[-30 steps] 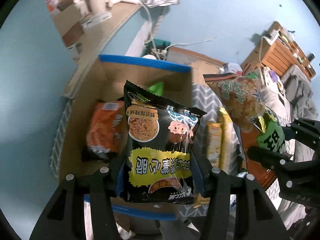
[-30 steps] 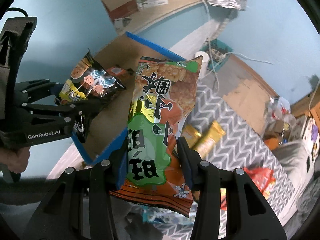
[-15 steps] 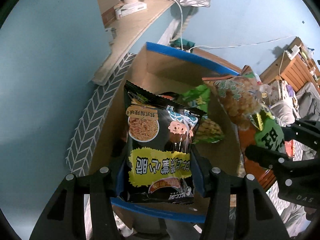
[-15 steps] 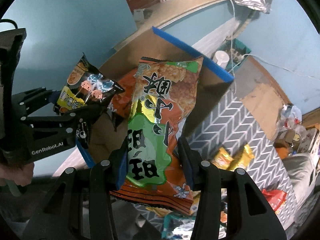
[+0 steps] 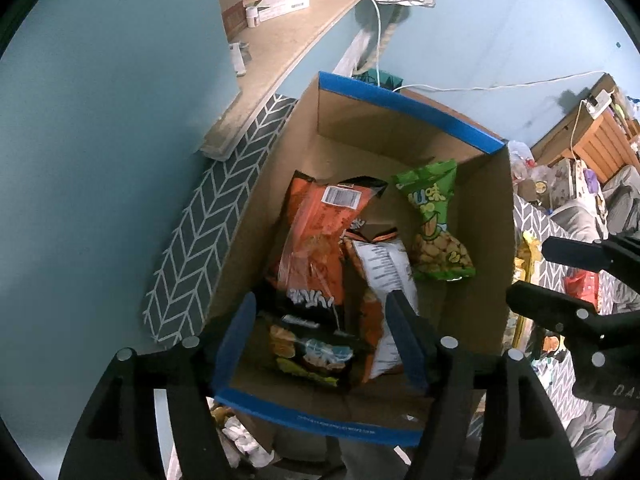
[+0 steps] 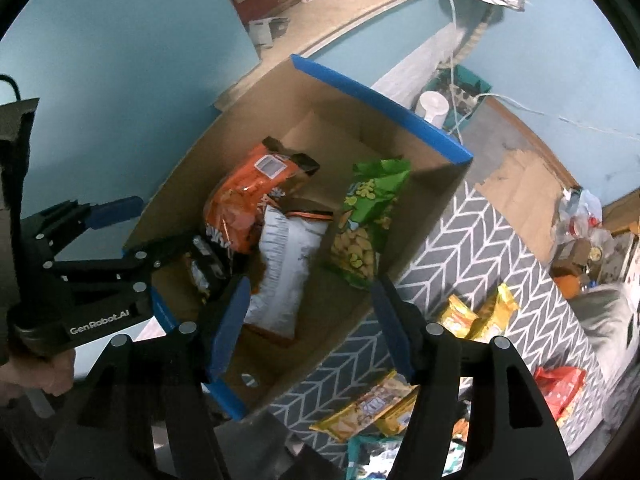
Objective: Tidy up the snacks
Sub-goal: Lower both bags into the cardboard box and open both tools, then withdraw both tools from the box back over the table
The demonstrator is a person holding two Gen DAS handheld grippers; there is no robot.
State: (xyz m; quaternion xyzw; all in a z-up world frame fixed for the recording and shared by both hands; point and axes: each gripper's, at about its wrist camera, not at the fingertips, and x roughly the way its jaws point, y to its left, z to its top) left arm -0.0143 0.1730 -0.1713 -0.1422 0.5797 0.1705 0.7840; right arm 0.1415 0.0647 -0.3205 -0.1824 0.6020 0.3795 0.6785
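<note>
An open cardboard box (image 5: 404,136) (image 6: 420,172) with blue-taped rims holds several snack bags: an orange bag (image 5: 316,236) (image 6: 244,204), a green cracker bag (image 5: 434,220) (image 6: 368,224), a white-backed bag (image 5: 386,276) (image 6: 286,264) and a black noodle bag (image 5: 310,352) (image 6: 202,266). My left gripper (image 5: 326,344) (image 6: 132,228) is open and empty above the box's near end. My right gripper (image 6: 308,332) (image 5: 536,272) is open and empty over the box's right wall.
The box stands on a grey herringbone mat (image 6: 472,252) (image 5: 204,232). Yellow snack packs (image 6: 476,316) and a red bag (image 6: 560,388) lie on the mat to the right. A wooden ledge (image 5: 280,36) with small items runs along the blue wall behind.
Both grippers have opened and let go. The black noodle bag and the orange-green bag have dropped into the box. Both grippers now hold nothing.
</note>
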